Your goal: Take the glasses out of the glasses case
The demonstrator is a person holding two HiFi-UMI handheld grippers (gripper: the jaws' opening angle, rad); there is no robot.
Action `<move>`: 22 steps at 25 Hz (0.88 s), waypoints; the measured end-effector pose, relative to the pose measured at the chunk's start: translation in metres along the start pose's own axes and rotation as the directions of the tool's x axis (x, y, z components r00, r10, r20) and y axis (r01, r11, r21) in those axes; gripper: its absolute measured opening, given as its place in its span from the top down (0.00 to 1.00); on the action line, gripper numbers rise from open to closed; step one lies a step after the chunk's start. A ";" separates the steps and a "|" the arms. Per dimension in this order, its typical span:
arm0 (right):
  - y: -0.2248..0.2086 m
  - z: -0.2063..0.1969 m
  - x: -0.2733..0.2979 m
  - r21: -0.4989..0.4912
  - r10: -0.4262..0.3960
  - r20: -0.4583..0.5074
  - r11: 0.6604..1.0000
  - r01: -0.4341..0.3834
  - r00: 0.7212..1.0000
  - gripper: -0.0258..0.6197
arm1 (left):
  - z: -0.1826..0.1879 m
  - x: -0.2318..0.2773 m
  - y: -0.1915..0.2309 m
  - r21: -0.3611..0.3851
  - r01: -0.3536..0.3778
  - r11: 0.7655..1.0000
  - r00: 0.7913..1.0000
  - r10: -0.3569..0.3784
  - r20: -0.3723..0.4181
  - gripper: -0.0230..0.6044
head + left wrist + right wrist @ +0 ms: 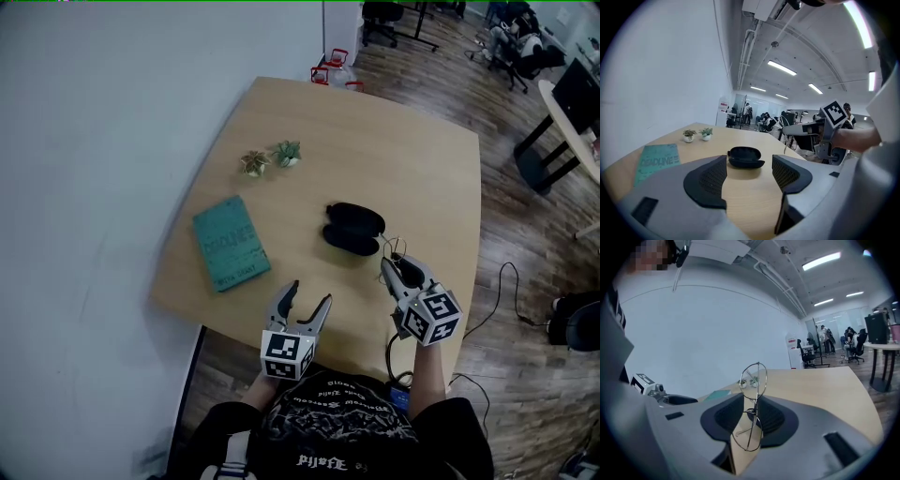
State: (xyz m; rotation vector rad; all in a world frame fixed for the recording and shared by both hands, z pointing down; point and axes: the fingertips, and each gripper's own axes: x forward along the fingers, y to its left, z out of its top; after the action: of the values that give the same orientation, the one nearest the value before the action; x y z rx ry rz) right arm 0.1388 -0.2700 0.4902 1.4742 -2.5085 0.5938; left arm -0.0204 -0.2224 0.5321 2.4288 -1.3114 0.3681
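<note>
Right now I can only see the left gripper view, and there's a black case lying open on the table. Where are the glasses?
Observer: The right gripper has them. The glasses are pinched between its jaws.
Operator: Which way up are they?
Observer: On end, one lens above the other, gripped near the middle.
Operator: Is the case close to them?
Observer: From above, the case lies apart from the glasses, farther out on the table.
</note>
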 end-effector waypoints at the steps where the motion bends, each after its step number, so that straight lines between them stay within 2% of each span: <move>1: 0.001 -0.001 -0.007 0.015 -0.009 0.012 1.000 0.008 1.000 0.81 | 0.001 -0.002 -0.003 0.001 0.005 1.000 1.000 -0.005 0.004 0.47; 6: 0.004 -0.016 -0.040 0.075 -0.051 0.037 0.996 0.048 0.998 0.81 | 0.007 -0.013 -0.015 0.009 0.033 0.999 0.999 -0.033 0.024 0.47; 12: 0.010 -0.026 -0.071 0.106 -0.045 0.148 0.994 0.030 0.988 0.81 | 0.004 -0.014 -0.023 0.029 0.076 0.997 0.997 -0.077 0.026 0.47; 17: 0.015 -0.040 -0.093 0.152 -0.118 0.209 0.985 0.087 0.971 0.81 | 0.004 -0.018 -0.031 0.043 0.122 0.992 0.991 -0.124 0.045 0.47; 22: 0.019 -0.065 -0.105 0.211 -0.180 0.202 0.968 0.137 0.963 0.81 | -0.007 -0.019 -0.036 0.056 0.154 0.986 0.988 -0.155 0.011 0.47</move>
State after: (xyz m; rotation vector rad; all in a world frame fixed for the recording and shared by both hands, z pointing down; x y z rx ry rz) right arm 0.1707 -0.1508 0.5086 1.8899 -2.5157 0.7008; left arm -0.0003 -0.1869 0.5240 2.5635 -1.1229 0.3486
